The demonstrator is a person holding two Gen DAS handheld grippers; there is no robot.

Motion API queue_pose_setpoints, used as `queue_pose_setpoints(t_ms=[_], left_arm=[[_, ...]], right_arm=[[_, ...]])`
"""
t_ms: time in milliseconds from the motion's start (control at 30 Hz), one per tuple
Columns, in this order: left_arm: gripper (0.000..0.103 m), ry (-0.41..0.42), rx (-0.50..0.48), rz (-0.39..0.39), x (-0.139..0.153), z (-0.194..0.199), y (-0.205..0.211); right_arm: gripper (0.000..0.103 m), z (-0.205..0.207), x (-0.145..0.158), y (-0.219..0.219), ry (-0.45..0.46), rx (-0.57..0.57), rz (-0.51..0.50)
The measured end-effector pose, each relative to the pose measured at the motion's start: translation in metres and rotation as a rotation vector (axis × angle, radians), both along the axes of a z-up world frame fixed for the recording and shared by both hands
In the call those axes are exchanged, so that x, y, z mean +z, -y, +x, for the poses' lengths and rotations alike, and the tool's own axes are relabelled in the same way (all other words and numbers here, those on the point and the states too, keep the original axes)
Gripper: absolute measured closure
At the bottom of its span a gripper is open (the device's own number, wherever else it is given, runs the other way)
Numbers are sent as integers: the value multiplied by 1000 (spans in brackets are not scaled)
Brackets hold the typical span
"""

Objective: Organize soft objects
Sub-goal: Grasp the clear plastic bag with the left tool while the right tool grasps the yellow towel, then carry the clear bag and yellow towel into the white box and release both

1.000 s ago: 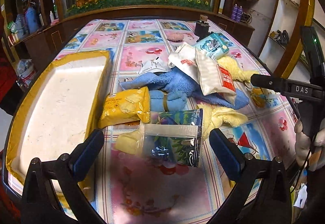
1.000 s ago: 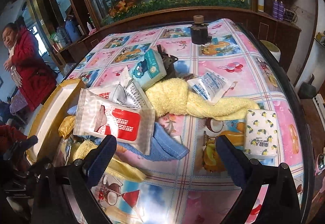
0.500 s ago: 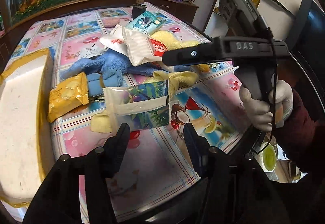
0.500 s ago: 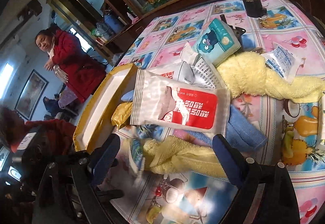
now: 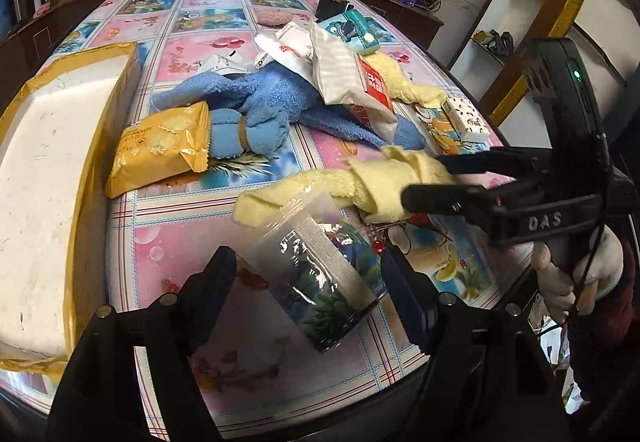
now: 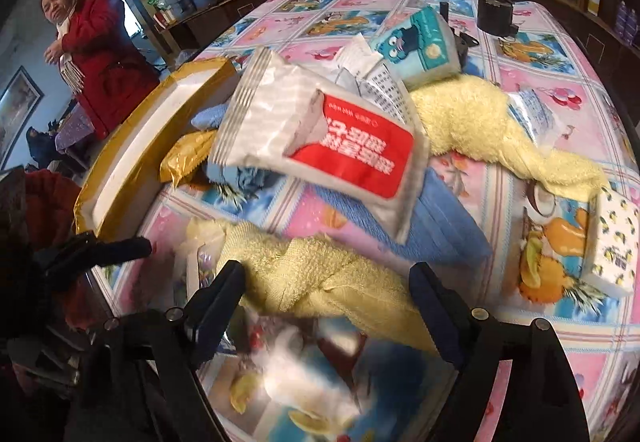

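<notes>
The left tongs [image 5: 308, 278] straddle a clear pouch [image 5: 320, 278] near the counter [image 5: 168, 234] edge, fingers apart, not clamped. The right tongs [image 6: 326, 292] stand open around the yellow towel [image 6: 320, 274], which touches the pouch. If the right tongs lift the towel, it may drag the pouch off the edge; the slick film may also slip from the left tongs.

Fluffy terry cloth: yellow towel [image 5: 384, 181] and blue towel [image 5: 256, 97]. Glossy, crinkled foil: yellow snack packet [image 5: 160, 145]. Shiny clear plastic: printed pouch [image 5: 320, 278] at 6 o'clock. Matt, rough white foam: tray [image 5: 48, 177] at 9 o'clock. Slick printed vinyl: tablecloth [image 5: 180, 242]. Matt black plastic: right gripper [image 5: 452, 181].
</notes>
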State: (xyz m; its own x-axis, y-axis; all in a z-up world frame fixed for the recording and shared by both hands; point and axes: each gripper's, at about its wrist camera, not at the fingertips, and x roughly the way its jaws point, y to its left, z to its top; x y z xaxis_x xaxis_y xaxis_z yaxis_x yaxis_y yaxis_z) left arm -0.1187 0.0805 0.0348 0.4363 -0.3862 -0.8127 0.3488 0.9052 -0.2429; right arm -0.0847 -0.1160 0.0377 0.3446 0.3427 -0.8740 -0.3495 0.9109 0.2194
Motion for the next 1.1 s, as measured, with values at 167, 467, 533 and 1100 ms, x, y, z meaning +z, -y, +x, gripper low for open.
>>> queue_pose_setpoints(t_ms=[167,467,533,1100], left_arm=[[29,-26,9,58,-14,5,14],[42,5,-7,118,-16,-4,27],[42,0,10,121,-16,-4,22],[40,72,-28,137,-16,-19,36]], right_arm=[[18,-22,-9,22,-2,-24,-123],[16,-30,27,8,179,146,-122],[16,-33,17,-17,185,238,-177],[47,-41,-1,-26,153,249,-164]])
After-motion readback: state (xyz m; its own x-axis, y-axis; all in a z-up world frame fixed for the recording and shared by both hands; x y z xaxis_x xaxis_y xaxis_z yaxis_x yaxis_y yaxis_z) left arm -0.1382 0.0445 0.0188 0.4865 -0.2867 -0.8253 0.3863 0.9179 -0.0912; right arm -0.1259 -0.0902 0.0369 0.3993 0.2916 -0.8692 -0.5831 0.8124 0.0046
